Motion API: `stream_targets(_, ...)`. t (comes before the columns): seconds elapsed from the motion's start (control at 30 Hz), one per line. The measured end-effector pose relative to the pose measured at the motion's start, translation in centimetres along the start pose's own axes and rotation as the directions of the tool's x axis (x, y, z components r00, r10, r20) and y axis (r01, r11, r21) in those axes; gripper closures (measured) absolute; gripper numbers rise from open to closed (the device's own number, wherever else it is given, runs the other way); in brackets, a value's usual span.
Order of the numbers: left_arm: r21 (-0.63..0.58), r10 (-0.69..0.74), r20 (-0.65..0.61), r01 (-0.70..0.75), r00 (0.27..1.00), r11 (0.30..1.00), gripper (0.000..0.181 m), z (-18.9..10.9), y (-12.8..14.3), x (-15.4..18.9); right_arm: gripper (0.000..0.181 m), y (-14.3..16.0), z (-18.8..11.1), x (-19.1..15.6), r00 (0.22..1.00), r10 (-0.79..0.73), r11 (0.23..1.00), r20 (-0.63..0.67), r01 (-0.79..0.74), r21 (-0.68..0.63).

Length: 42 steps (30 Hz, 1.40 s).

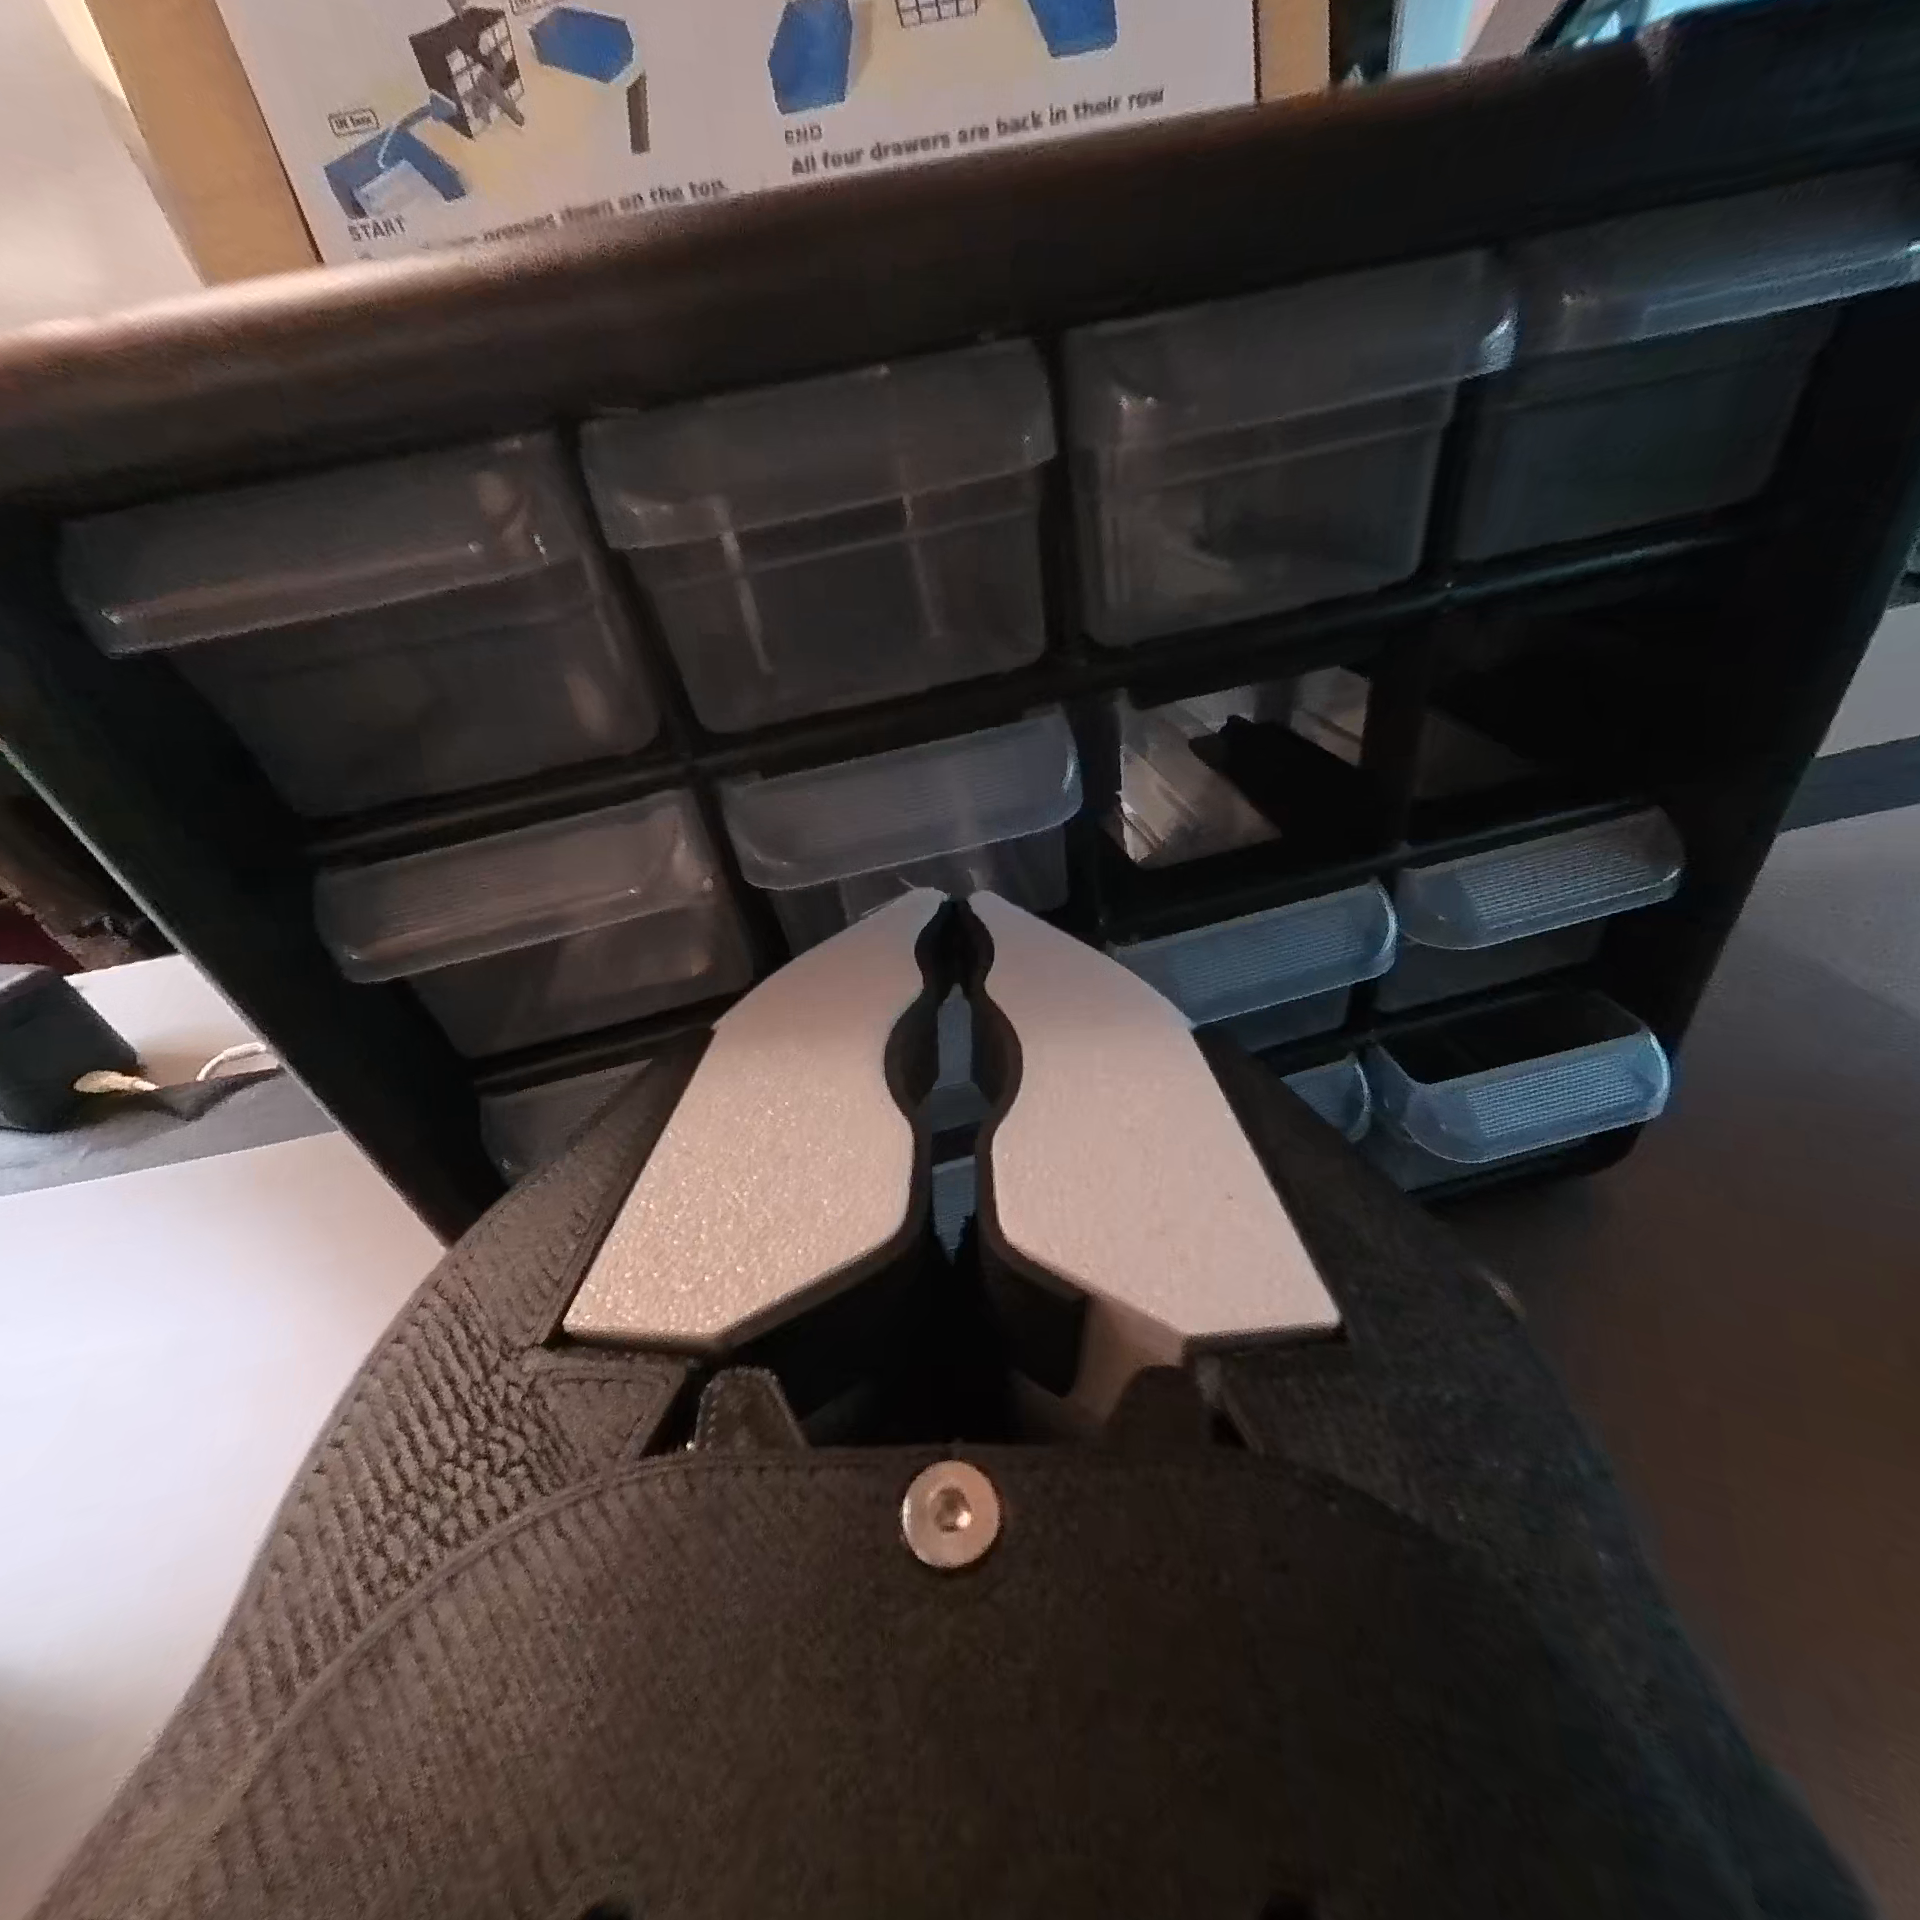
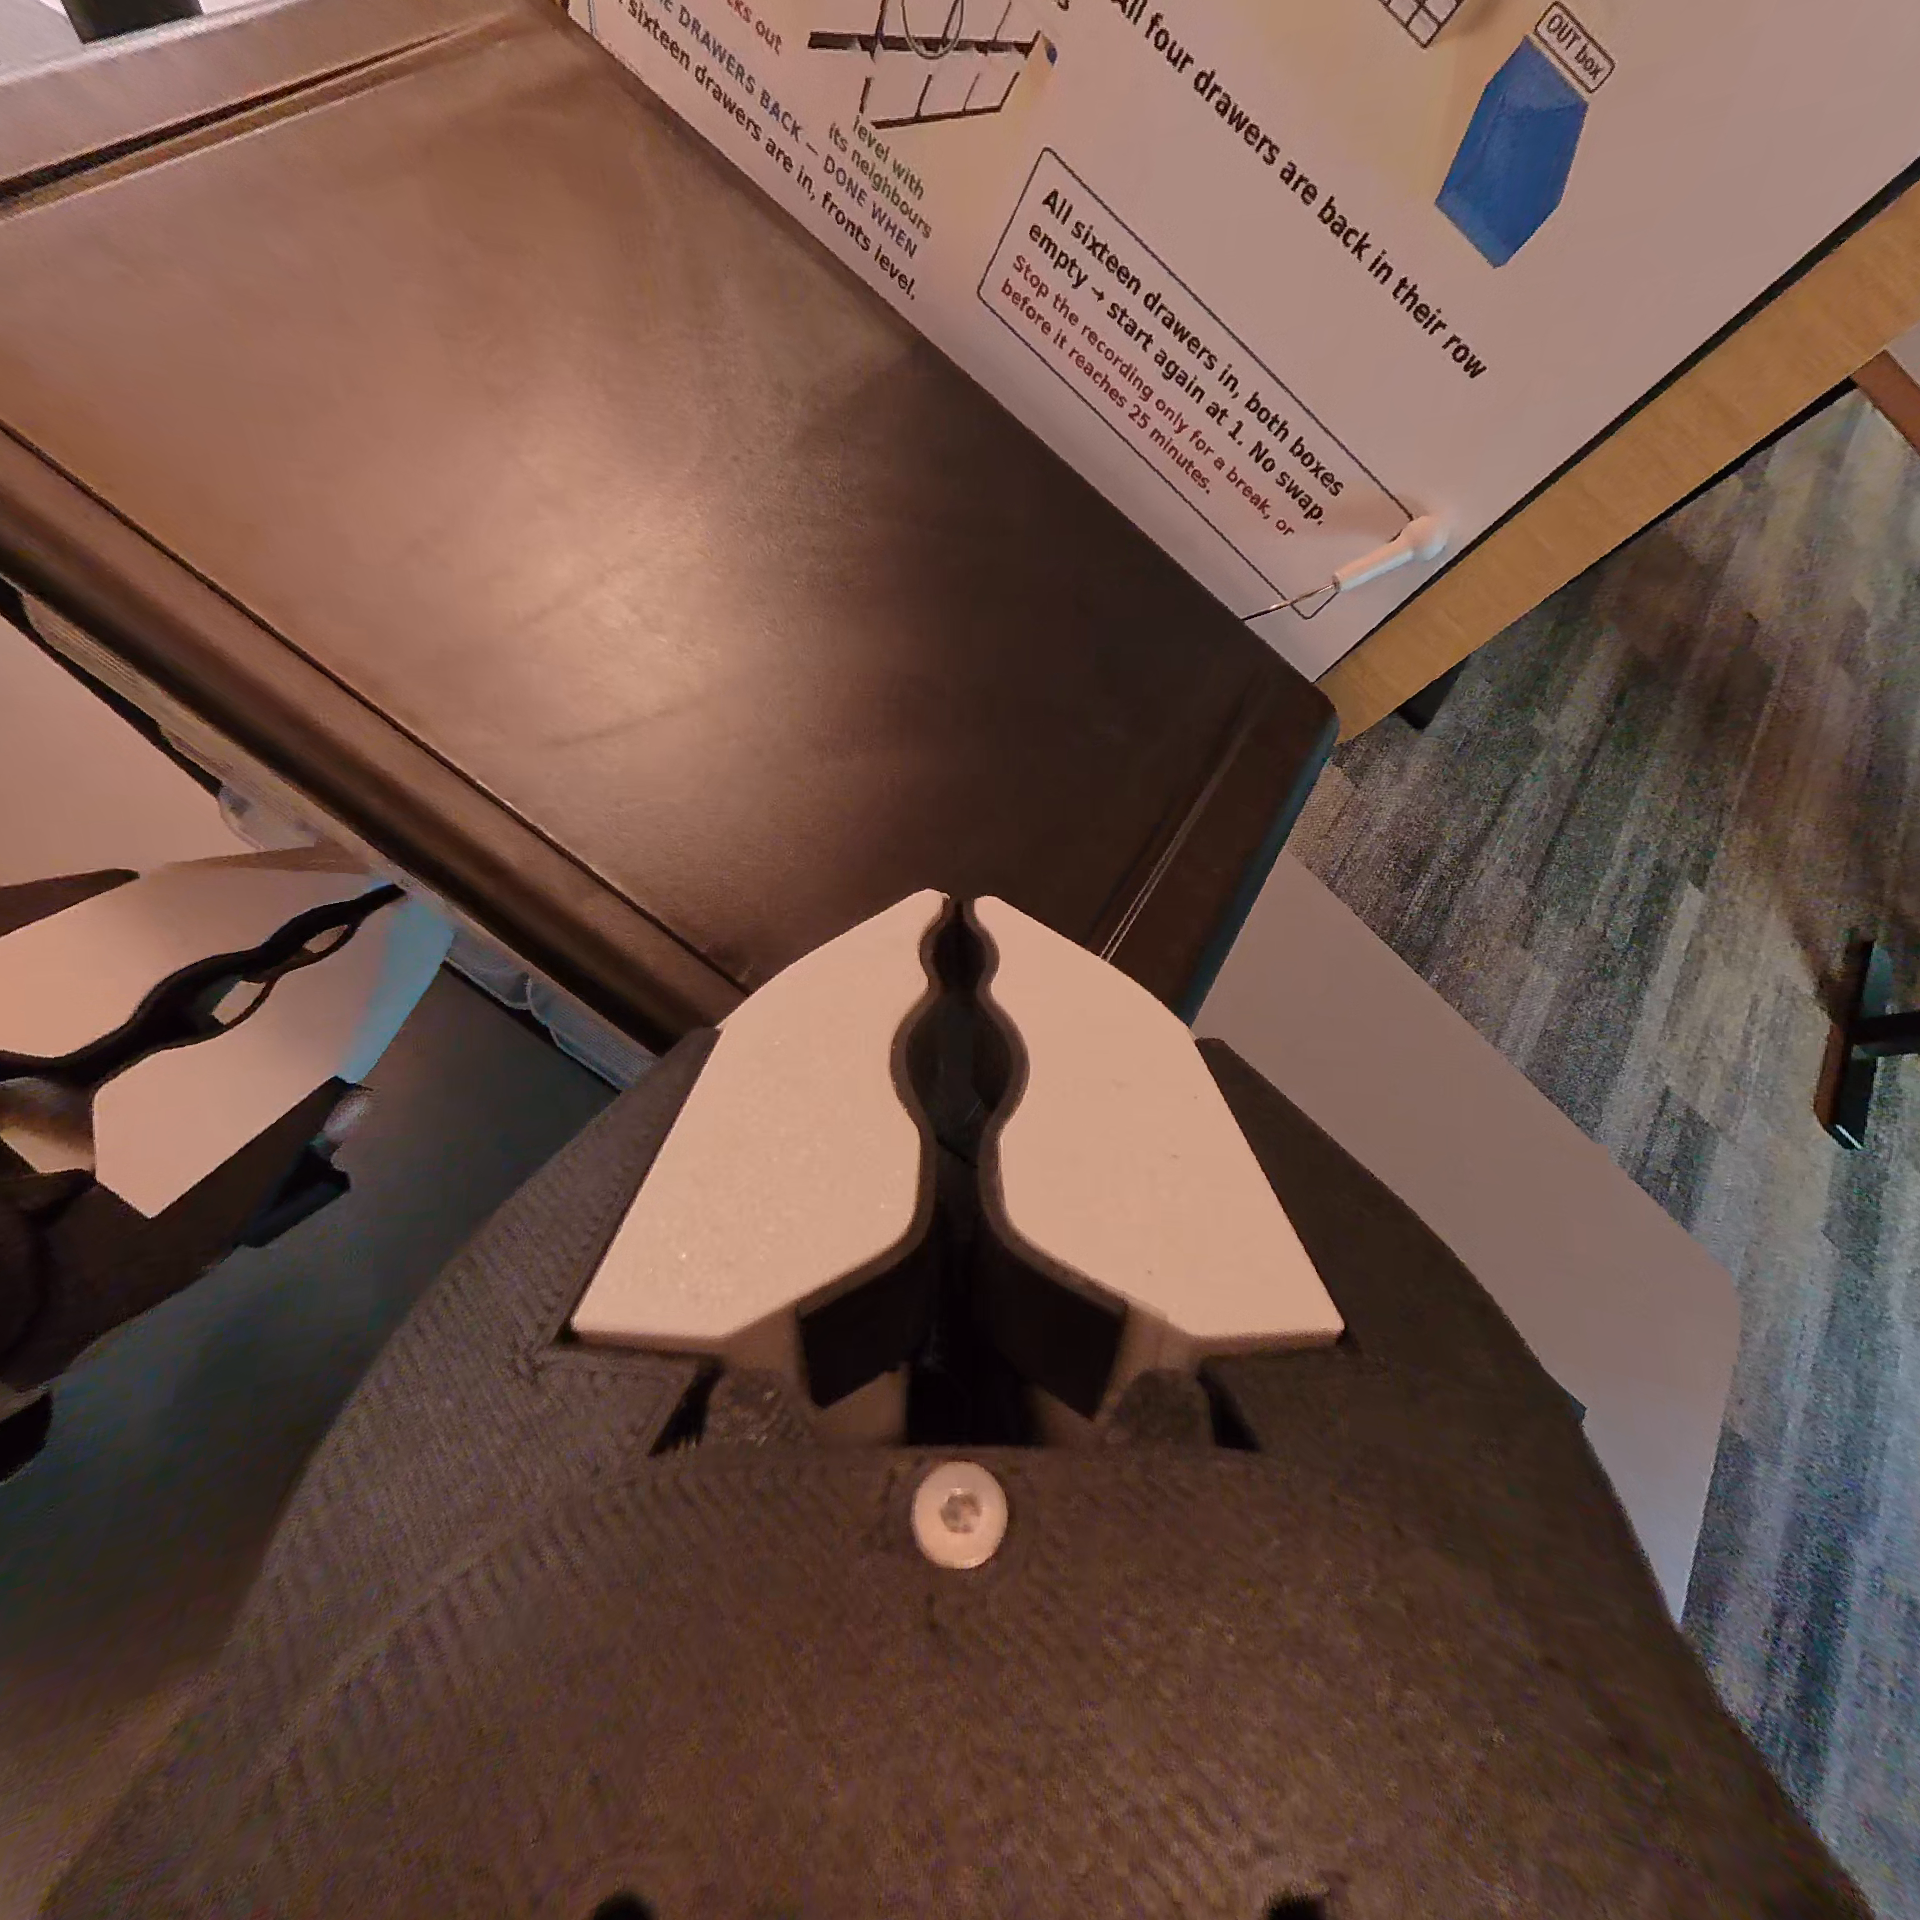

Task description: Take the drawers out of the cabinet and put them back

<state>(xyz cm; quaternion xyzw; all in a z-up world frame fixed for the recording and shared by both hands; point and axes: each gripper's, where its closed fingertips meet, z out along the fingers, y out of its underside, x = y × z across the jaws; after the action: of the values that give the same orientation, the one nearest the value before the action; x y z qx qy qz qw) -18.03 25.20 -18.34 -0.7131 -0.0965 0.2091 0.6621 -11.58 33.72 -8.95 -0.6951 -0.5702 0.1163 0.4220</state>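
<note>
**One printed instruction sheet (image 1: 790,156) behind the cabinet (image 1: 935,281) carries all the lettering in view.**

The white sheet stands against a cardboard box (image 1: 208,125), and in the left wrist view the cabinet's top edge cuts off its lowest lines. It bears bold black print, smaller print in red and green, and short capital headings under line drawings. In the right wrist view a round-cornered frame (image 2: 1184,384) near its lower corner holds black and red lines. Small framed tags sit beside the blue box drawings (image 2: 1512,156).
</note>
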Motion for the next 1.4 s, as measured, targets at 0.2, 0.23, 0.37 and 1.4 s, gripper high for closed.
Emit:
stream_targets(0.2, -0.024, -0.061, -0.031, 0.061, 0.998, 0.998, 0.177, -0.8, -0.3, -0.1, 0.181, 0.0, 0.0, 0.0, 1.000, 0.006, 1.000, -0.003, -0.006, 0.001)
stream_targets(0.23, -0.043, -0.119, -0.065, 0.116, 0.991, 0.992, 0.174, -1.5, -0.6, 0.3, 0.180, 0.0, 0.0, 0.0, 1.000, 0.008, 1.000, -0.003, -0.008, 0.000)
stream_targets(0.37, -0.057, -0.255, -0.213, 0.249, 0.943, 0.967, 0.150, -6.2, -3.3, 0.8, 0.180, 0.0, 0.0, 0.0, 1.000, 0.016, 1.000, -0.010, -0.016, 0.002)
stream_targets(1.4, -0.315, 0.035, -0.219, -0.104, 0.975, 0.943, 0.099, -26.4, 1.8, -23.0, 0.103, 16.2, -14.4, -17.4, 0.942, 0.267, 0.735, 0.204, -0.336, 0.589)
